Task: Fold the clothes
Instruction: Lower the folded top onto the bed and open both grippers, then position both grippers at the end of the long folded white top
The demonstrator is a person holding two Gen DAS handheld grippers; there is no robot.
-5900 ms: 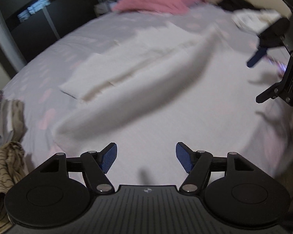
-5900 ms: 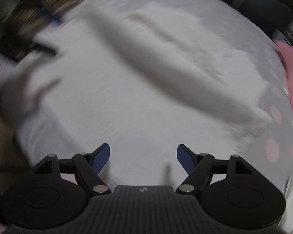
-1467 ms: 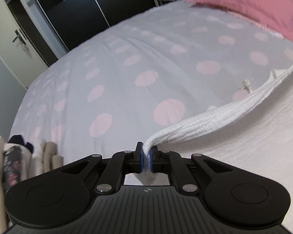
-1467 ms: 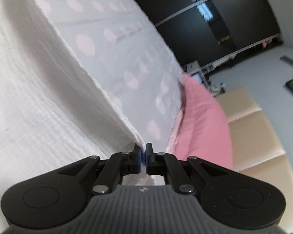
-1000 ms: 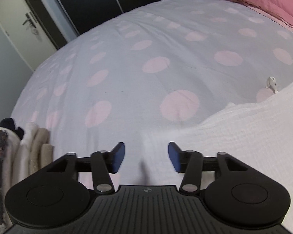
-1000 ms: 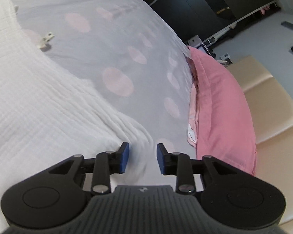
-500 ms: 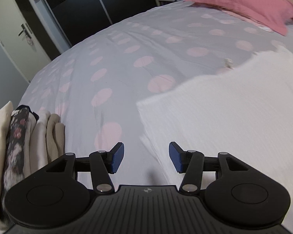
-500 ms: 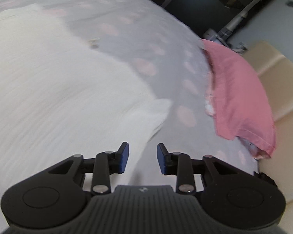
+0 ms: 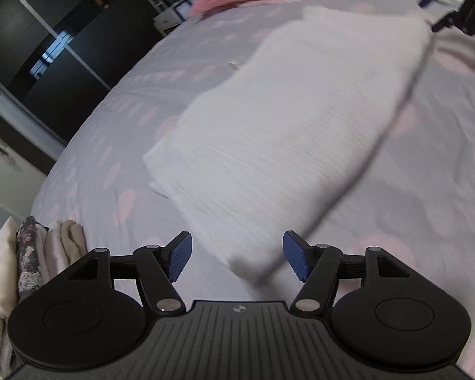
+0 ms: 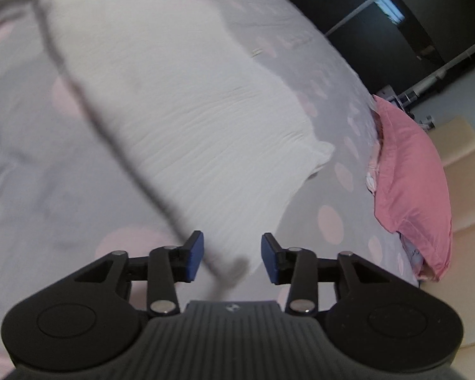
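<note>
A white ribbed garment (image 9: 288,120) lies folded into a long band on the grey bed cover with pink dots (image 9: 117,110). My left gripper (image 9: 237,259) hovers over the band's near end, its jaws opening, and the cloth corner lies below the gap with the pads clear of it. In the right wrist view the same garment (image 10: 186,95) stretches away from my right gripper (image 10: 231,261), whose jaws are also opening above the other end, pads free of the cloth. The right gripper (image 9: 459,3) shows at the top right of the left wrist view.
A stack of folded clothes (image 9: 28,272) stands at the left edge of the bed. A pink pillow (image 10: 414,190) lies at the bed's head, with a beige headboard (image 10: 465,171) beyond. Dark wardrobe doors (image 9: 47,38) stand past the far side of the bed.
Both grippers have let go of the garment's far edge, opened wider and pulled back to the near fold. The garment now lies as a folded band.
</note>
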